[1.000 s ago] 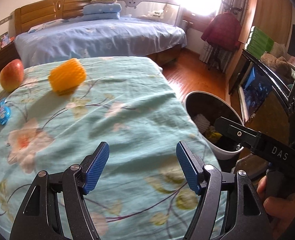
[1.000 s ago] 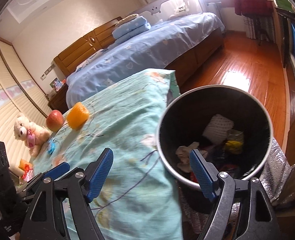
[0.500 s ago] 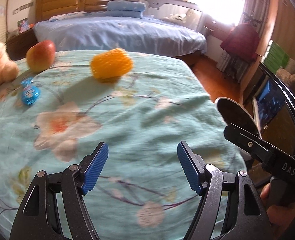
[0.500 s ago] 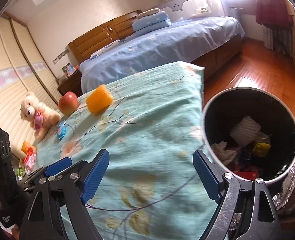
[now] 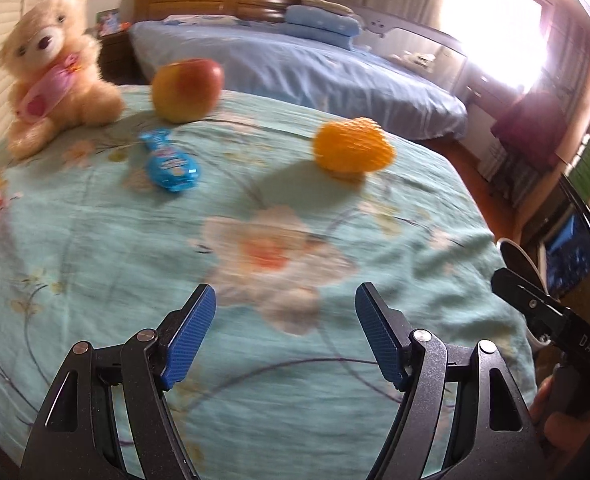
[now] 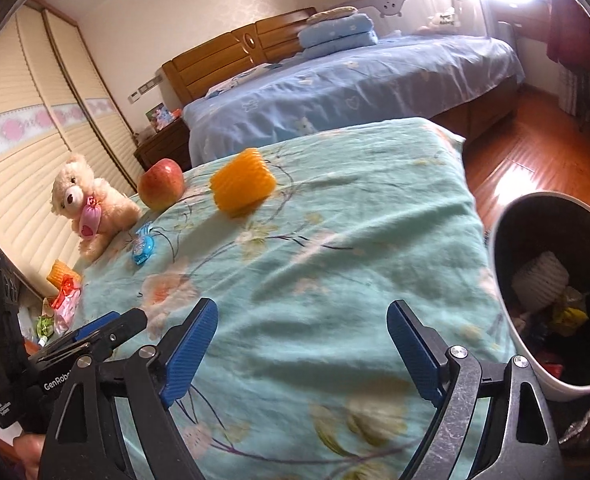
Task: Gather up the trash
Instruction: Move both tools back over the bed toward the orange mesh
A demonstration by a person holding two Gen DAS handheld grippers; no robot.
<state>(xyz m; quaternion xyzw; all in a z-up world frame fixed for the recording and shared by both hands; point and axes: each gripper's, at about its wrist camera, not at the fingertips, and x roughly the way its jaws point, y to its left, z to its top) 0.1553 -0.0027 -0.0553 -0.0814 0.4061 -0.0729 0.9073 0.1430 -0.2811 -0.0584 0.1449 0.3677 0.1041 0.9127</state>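
Observation:
On the teal flowered cloth (image 5: 95, 264) lie an orange foam fruit net (image 5: 353, 150) (image 6: 242, 182) and a blue sweet wrapper (image 5: 171, 164) (image 6: 143, 244). Red and orange wrappers (image 6: 65, 292) sit at the cloth's left edge. My left gripper (image 5: 285, 292) hovers open over the cloth, well short of both, with nothing between its fingers. My right gripper (image 6: 302, 308) is open and empty too, above the cloth's near part. The white bin (image 6: 535, 372) with trash inside stands to its right.
A teddy bear (image 5: 51, 68) (image 6: 89, 206) and an apple (image 5: 187, 90) (image 6: 161, 189) sit at the far left of the cloth. Behind is a blue bed (image 6: 355, 84); a wooden floor (image 6: 527, 148) lies to the right. A hand (image 5: 555, 424) holds the right gripper.
Both grippers have swung left over the cloth. The bin slid to the right edge of each view, and the teddy and wrappers came into sight. The right jaws widened a little.

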